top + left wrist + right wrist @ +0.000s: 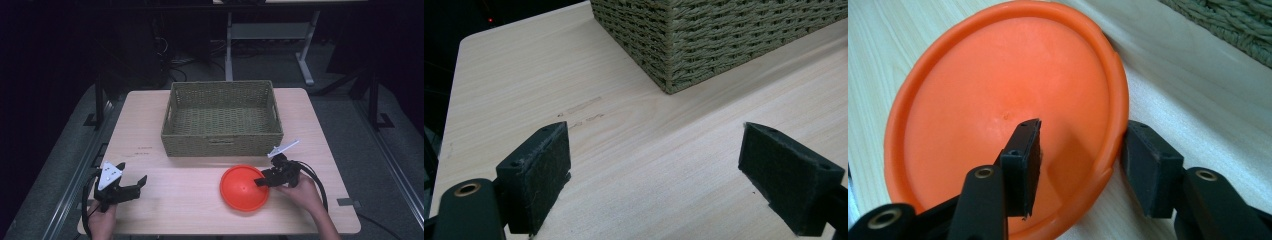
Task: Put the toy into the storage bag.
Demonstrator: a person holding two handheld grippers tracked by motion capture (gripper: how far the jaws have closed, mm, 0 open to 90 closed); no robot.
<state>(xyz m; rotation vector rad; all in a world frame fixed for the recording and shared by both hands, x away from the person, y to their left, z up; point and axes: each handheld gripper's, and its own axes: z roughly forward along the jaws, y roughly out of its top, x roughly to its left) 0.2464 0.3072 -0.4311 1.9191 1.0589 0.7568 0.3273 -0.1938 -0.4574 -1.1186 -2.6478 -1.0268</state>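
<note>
Your left gripper (131, 186) rests at the near left of the table (165, 210), jaws spread wide over bare wood. Your right gripper (264, 179) straddles the rim of the orange bowl (242, 189), one jaw inside, one outside, not yet clamped. Behind it, the woven basket (220, 141) holds nothing.
</note>
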